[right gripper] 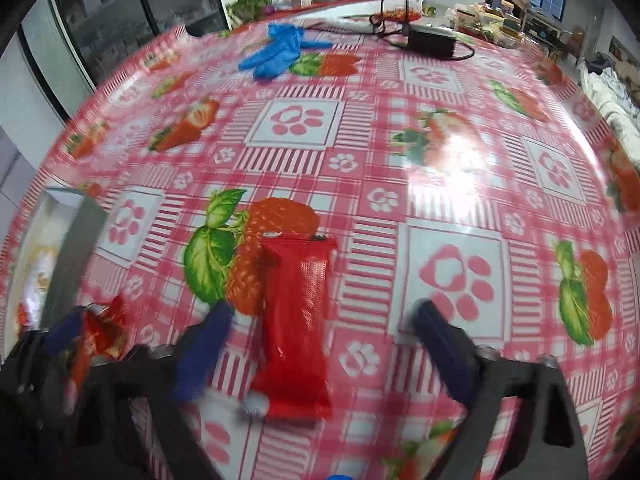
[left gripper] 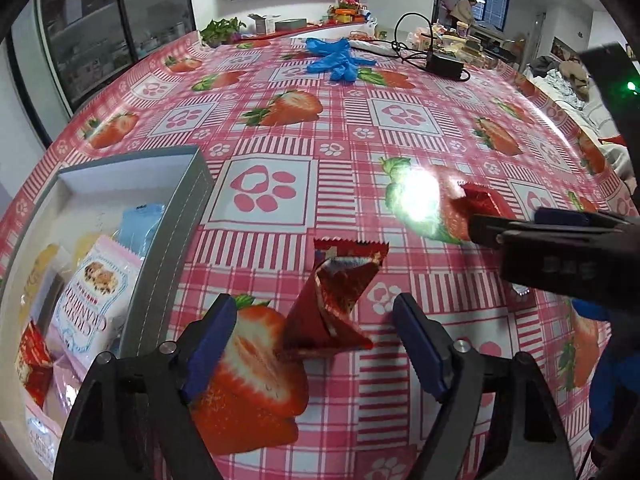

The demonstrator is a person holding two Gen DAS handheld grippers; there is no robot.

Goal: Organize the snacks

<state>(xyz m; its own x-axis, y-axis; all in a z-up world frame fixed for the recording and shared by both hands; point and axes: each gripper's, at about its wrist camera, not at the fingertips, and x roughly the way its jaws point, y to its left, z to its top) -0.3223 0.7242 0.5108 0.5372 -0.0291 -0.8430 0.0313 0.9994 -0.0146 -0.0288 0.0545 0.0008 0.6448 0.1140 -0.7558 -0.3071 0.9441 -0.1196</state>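
In the left wrist view a crumpled red snack packet (left gripper: 332, 300) lies on the strawberry tablecloth between the blue pads of my left gripper (left gripper: 316, 344), which is open and not touching it. A grey box (left gripper: 188, 208) with several snacks, among them a pink-and-white cranberry pack (left gripper: 96, 292), sits to the left. My right gripper (left gripper: 500, 224) reaches in from the right over a second red packet (left gripper: 484, 200). In the right wrist view that long red packet (right gripper: 296, 320) lies flat between the pads of my right gripper (right gripper: 320, 348), which stands open around it. The left gripper (right gripper: 96, 344) shows blurred at lower left.
Blue gloves (left gripper: 336, 58) and a black power adapter with cable (left gripper: 444, 66) lie at the table's far side. A potted plant (left gripper: 222, 30) stands at the far edge. A person is in the far room. The grey box wall (right gripper: 76, 248) is left of the right gripper.
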